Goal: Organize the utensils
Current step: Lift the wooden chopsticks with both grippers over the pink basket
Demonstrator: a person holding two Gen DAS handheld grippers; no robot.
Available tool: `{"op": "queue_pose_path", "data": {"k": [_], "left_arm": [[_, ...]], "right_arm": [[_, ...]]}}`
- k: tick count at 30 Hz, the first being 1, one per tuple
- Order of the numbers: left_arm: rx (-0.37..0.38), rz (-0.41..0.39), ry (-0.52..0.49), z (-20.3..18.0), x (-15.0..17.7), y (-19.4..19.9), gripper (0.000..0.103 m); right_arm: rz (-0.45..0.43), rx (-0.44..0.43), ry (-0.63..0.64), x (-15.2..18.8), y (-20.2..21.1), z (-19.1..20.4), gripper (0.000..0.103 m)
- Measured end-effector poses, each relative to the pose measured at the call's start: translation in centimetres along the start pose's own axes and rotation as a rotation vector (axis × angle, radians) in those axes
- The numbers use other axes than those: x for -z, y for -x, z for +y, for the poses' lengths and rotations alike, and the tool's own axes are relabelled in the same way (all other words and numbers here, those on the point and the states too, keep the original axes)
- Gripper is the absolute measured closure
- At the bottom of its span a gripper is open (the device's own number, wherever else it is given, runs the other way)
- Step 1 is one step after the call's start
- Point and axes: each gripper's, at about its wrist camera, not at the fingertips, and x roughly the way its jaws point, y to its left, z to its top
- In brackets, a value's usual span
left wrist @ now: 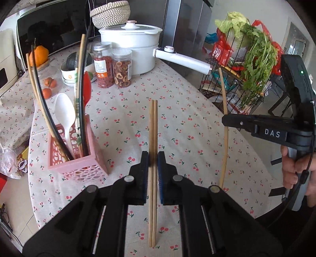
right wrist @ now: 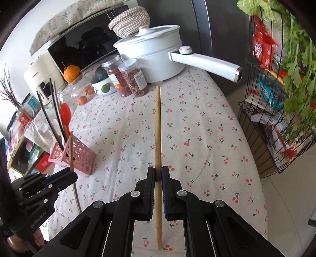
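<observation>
My left gripper (left wrist: 153, 156) is shut on a pair of wooden chopsticks (left wrist: 153, 126), held above the cherry-print tablecloth (left wrist: 187, 138). My right gripper (right wrist: 158, 171) is shut on a single wooden chopstick (right wrist: 158, 126), also lifted off the cloth. A pink perforated utensil holder (left wrist: 79, 164) stands to the left and holds a white spoon (left wrist: 65, 112), a red spoon (left wrist: 86, 89) and several black and tan chopsticks. The left wrist view shows the right gripper (left wrist: 225, 119) at the right with its stick (left wrist: 225, 154). The right wrist view shows the left gripper (right wrist: 72, 175) just in front of the holder (right wrist: 81, 156).
At the back stand a white pot (left wrist: 134, 43) with a long handle (left wrist: 183, 59), two jars (left wrist: 112, 67), a woven basket (left wrist: 110, 13), a bowl (left wrist: 68, 75) and small oranges (left wrist: 48, 87). A wire rack (right wrist: 276, 118) with greens stands off the table's right edge.
</observation>
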Motion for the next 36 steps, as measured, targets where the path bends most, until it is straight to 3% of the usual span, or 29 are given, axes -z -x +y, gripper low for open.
{"op": "queue_pose_path", "data": {"k": [3,15,20,24,31,36], "left_arm": [[0.021,-0.067,0.016,0.9,0.5,2.1,0.093],[0.098,-0.354,0.112,3.7,-0.2,11.2,0.093],[0.035,-0.519,0.109,5.2,-1.0,14.2,0.093],[-0.004,-0.624,0.124,6.7,-1.2,14.5,0.093],[-0.068,-0.717,0.145,8.3,-1.8,12.7,0.093],[-0.14,-0.731,0.101,8.1,-2.2,11.0,0.093]], "right_arm": [[-0.069,0.022,0.051,0.1,1.8,1.9,0.096],[-0.226,-0.088,0.162,-1.6,6.2,8.1,0.096],[-0.278,-0.152,0.207,-2.4,7.8,10.9,0.096],[-0.293,-0.192,0.212,-3.0,8.0,12.5,0.096],[-0.286,-0.219,0.203,-3.8,7.0,13.9,0.096],[-0.294,-0.236,0.189,-4.2,6.8,14.3,0.096]]}}
